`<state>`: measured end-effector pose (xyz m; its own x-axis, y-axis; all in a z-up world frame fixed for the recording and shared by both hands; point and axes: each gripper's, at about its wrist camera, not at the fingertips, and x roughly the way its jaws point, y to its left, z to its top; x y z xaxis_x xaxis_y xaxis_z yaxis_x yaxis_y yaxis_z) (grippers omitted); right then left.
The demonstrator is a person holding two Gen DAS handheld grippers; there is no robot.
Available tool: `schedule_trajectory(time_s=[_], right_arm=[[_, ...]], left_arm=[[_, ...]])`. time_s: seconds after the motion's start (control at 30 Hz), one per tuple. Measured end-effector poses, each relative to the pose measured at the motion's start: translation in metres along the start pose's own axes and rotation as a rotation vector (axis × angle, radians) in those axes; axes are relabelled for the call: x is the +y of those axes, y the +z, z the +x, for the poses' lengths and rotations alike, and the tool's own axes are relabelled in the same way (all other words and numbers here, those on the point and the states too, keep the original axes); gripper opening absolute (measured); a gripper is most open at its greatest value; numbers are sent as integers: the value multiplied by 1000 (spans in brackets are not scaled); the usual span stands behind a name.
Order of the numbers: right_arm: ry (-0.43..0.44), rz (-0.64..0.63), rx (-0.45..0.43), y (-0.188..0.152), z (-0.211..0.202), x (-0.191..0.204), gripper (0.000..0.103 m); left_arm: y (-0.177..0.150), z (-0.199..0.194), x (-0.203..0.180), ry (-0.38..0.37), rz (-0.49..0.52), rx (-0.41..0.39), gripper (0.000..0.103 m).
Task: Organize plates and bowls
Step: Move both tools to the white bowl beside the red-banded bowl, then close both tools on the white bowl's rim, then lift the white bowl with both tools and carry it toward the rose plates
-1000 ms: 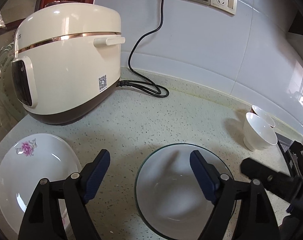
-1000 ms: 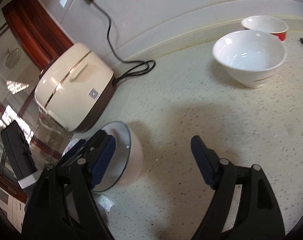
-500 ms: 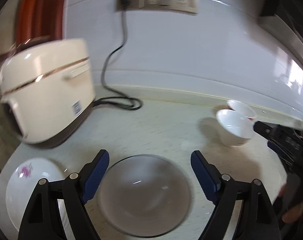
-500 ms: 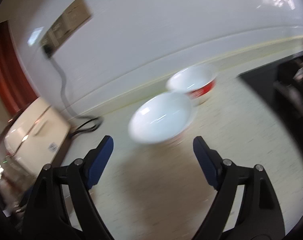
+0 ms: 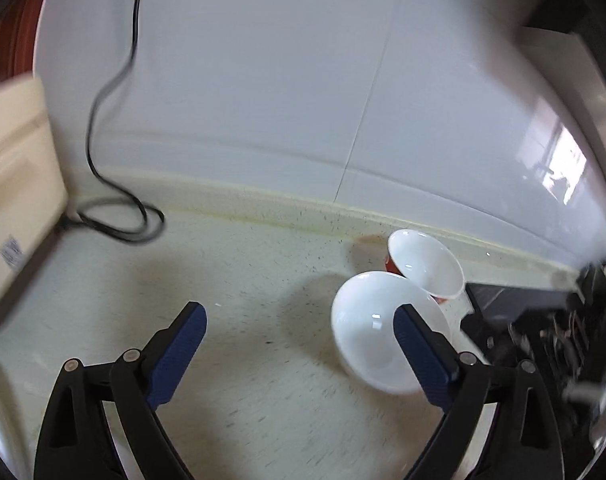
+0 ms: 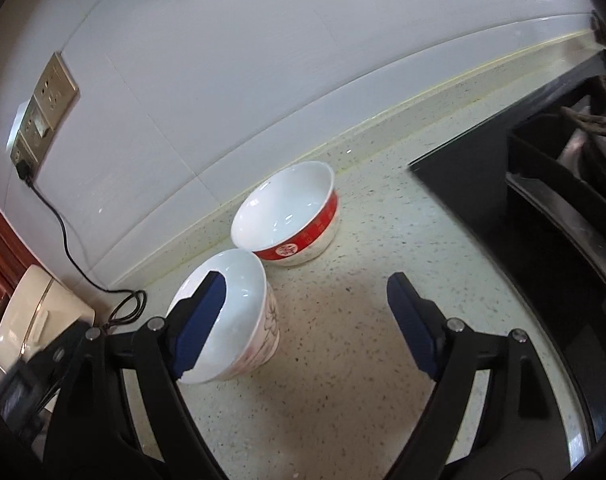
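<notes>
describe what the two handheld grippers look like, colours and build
Both look alike. The left gripper and right gripper each have two matte black plastic linkage arms joined by round silver pivot pins, ending in flat, textured dark blue pads. No cables, markings, hands or sleeves show on them in either wrist view.

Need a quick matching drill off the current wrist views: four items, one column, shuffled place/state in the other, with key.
Items:
1. red-banded white ceramic bowl
2. plain white bowl with faint floral print
3. cream rice cooker
4. black stovetop

Descriptions:
A. at the right end of the speckled counter
B. nearest the wall, behind the other bowl
C. far left, power cord beside it
D. in front, partly behind the right gripper's left finger

Pairs: 1-B, 2-D, 3-C, 4-A
</notes>
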<state>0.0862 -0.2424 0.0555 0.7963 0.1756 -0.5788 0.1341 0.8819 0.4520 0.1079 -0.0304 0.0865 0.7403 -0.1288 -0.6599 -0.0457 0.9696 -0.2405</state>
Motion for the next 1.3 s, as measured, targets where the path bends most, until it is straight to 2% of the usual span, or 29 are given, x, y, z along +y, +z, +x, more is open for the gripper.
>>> schedule_trajectory(time_s=[0.17,0.27,0.43,0.5,0.57,0.6,0.63,0.7,0.73,0.77,0.83,0.97,1.3], right_arm=[[-9,-104,63,-1,22,21,83],[-16,-125,118,-5,34,27,78],[2,-129,170,-7,44,29,64],[9,-113,206,-10,46,29,59],[16,-104,233,-14,51,26,55],[28,-97,235,-15,52,25,54],[35,-92,239,-15,52,24,53],[58,-91,232,-16,49,25,44],[75,-95,225,-16,47,27,32],[85,-109,215,-17,44,30,30],[71,-133,209,-19,42,34,27],[81,-101,217,-20,39,29,25],[165,-78,177,-18,9,30,24]], left_arm=[[0,49,-1,97,-35,67,95],[-6,65,4,120,-45,102,95],[-11,62,0,143,-7,63,91],[-11,63,-2,125,3,60,84],[-10,65,-5,88,9,66,67],[-10,63,-8,72,9,68,64],[-11,63,-9,53,12,69,56],[-11,64,-13,8,22,81,39],[-13,65,-14,-24,24,89,24],[-15,66,-17,-46,27,103,13],[-17,66,-20,-49,38,105,11],[-19,60,-23,-38,53,91,10],[-18,21,-27,35,96,-30,11]])
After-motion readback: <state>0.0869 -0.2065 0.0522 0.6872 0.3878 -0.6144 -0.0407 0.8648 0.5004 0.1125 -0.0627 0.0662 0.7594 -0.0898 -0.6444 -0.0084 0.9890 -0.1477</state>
